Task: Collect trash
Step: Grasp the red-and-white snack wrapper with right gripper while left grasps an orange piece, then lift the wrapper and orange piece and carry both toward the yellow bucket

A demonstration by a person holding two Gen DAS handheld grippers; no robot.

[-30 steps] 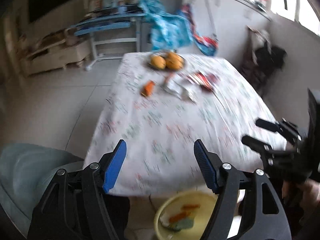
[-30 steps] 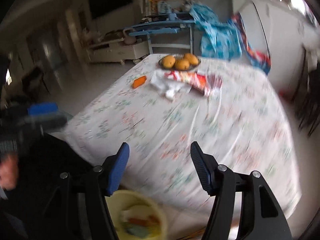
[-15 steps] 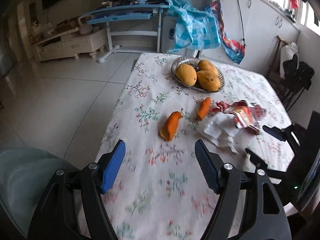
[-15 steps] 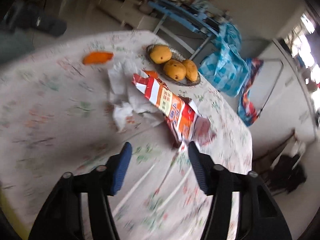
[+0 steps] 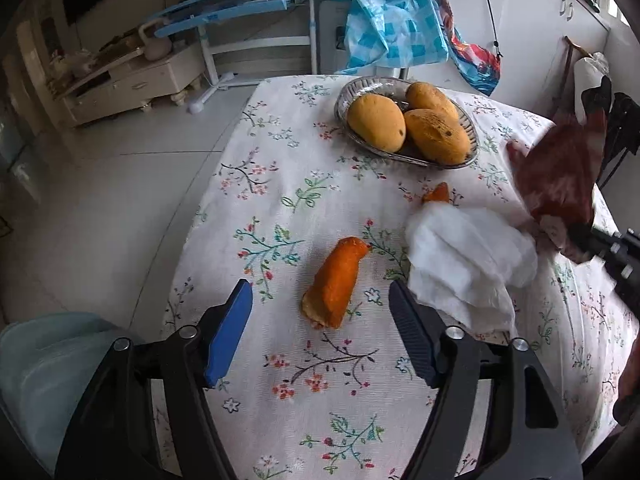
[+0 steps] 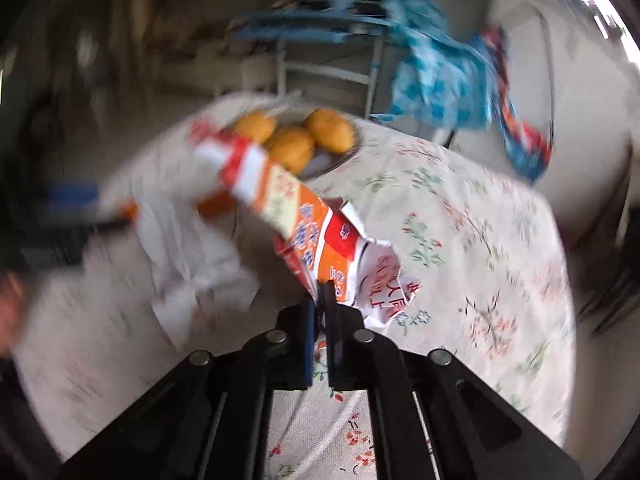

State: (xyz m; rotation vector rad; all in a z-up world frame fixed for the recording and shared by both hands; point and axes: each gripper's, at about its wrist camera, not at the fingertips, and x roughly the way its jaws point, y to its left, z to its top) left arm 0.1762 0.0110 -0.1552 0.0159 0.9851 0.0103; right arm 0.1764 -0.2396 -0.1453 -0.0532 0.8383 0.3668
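Observation:
My left gripper (image 5: 320,300) is open and empty, low over the flowered tablecloth (image 5: 280,184), with an orange peel piece (image 5: 336,282) lying between and just beyond its fingertips. A crumpled white tissue (image 5: 464,260) lies to its right, with a second orange peel piece (image 5: 437,194) behind it. My right gripper (image 6: 319,300) is shut on a red, orange and white snack wrapper (image 6: 296,216) and holds it lifted above the table; the wrapper also shows blurred at the right of the left wrist view (image 5: 560,176). The tissue shows in the right wrist view (image 6: 188,248) left of the wrapper.
A metal dish (image 5: 352,92) with three mangoes (image 5: 376,122) stands at the back of the table. Behind the table are a blue desk (image 5: 240,4), a blue checked bag (image 5: 392,32) and a white cabinet (image 5: 128,80). The table's left edge drops to tiled floor (image 5: 100,200).
My right gripper has shut on the snack wrapper and lifted it off the table. My left gripper has moved forward and lower toward the orange peel piece, still open.

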